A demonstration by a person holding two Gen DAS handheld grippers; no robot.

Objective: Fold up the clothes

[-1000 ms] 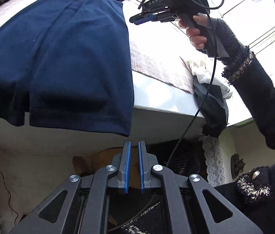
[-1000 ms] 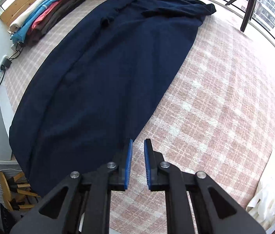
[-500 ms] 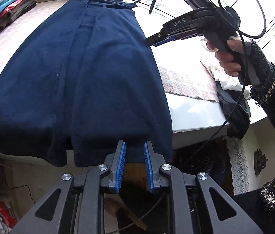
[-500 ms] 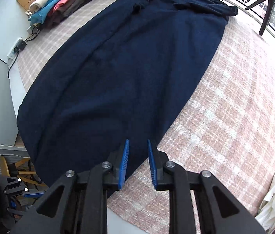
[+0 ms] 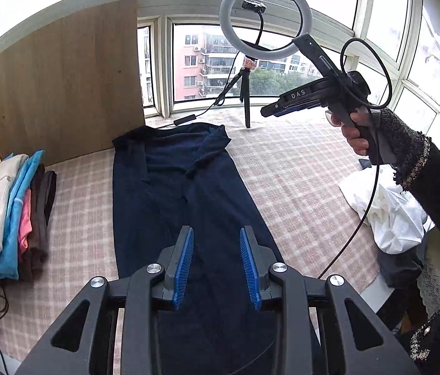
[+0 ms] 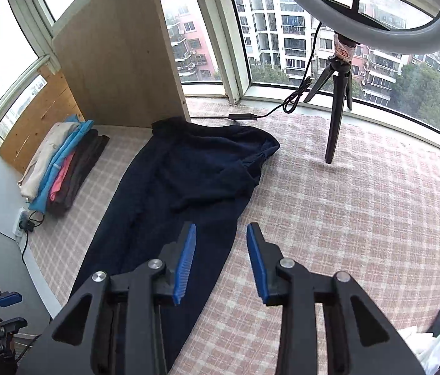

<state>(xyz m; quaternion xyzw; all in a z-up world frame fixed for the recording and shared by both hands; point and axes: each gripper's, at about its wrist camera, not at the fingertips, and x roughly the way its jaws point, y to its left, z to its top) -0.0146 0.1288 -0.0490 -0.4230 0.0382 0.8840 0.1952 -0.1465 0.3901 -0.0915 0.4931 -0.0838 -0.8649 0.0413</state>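
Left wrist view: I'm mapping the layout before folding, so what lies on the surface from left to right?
Stack of folded clothes → navy garment laid out lengthwise → bare checked cloth → crumpled white fabric.

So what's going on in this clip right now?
A person with a handheld gripper in each hand is folding clothes. A navy garment lies lengthwise on the checked cloth. The left gripper and right gripper are both open above it, holding nothing. A folded stack sits to the left.
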